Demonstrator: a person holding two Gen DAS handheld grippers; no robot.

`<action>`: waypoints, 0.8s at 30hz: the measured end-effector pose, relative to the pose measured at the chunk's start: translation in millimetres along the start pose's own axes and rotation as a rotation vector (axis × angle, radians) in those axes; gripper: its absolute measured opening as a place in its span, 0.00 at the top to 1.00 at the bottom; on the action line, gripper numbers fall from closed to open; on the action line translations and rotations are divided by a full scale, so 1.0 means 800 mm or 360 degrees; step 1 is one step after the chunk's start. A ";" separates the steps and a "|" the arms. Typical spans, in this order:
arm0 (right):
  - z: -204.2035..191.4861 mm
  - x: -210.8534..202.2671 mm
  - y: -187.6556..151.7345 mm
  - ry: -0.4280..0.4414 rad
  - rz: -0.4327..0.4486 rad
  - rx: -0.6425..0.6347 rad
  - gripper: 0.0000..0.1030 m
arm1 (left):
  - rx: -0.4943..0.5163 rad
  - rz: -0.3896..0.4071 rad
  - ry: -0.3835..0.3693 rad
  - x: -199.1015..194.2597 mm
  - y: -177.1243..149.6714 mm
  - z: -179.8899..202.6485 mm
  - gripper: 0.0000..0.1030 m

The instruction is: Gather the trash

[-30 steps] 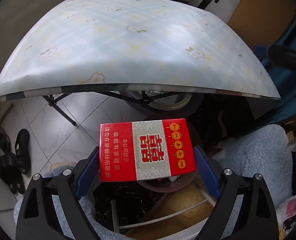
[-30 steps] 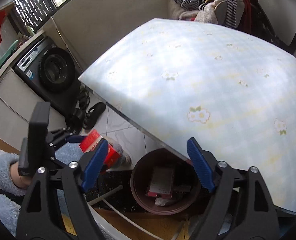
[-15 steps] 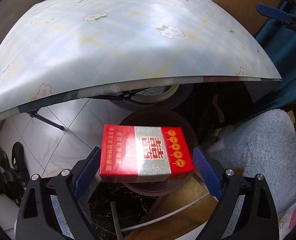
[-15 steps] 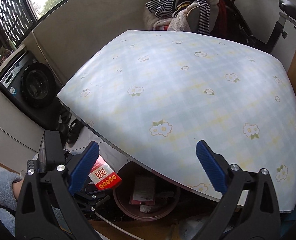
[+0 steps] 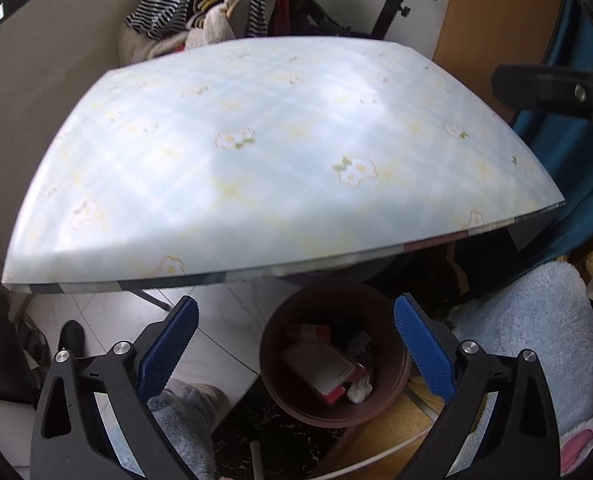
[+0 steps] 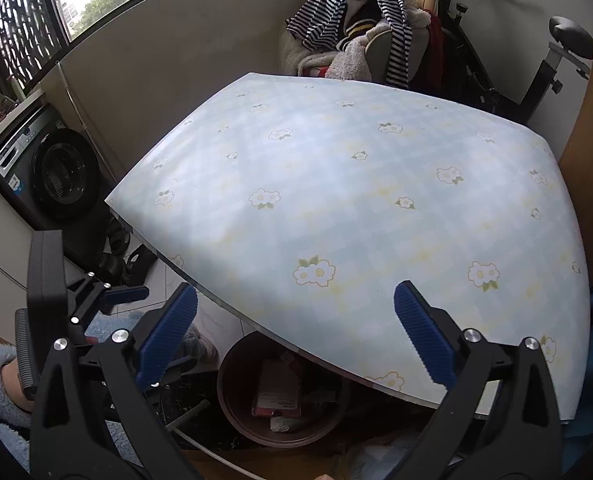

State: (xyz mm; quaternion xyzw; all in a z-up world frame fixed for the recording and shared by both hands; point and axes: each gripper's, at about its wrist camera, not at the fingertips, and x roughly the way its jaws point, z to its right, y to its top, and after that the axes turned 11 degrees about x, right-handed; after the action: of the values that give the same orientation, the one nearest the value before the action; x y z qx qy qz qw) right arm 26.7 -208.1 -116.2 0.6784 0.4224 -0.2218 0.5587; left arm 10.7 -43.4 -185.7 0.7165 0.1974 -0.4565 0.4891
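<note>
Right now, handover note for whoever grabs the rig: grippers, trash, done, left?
Left gripper: open, empty, over the floor in front of the table, with the brown bin beyond its fingers.
Right gripper: open, empty, above the table's near edge.
Trash: the red and white box lies in the bin with crumpled paper and other scraps.
Done: box binned; no trash shows on the tabletop in either view.
Left: check the floor around the bin for anything missed; otherwise collection looks finished.
</note>
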 end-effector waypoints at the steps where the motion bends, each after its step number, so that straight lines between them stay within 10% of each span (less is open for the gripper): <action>1: -0.002 -0.006 0.003 -0.0006 0.0021 -0.0002 0.06 | -0.0021 0.0035 0.0034 -0.012 0.006 -0.006 0.07; 24: -0.062 -0.142 0.061 -0.0181 0.0497 -0.0085 0.05 | -0.0216 0.0715 0.0649 -0.272 0.083 -0.056 0.06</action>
State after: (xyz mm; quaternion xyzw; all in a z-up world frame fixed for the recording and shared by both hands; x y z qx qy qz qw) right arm -3.6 -199.1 13.1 0.7071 0.2852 -0.1591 0.6272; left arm -30.4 2.5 37.9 0.7848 0.1582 -0.1696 0.5747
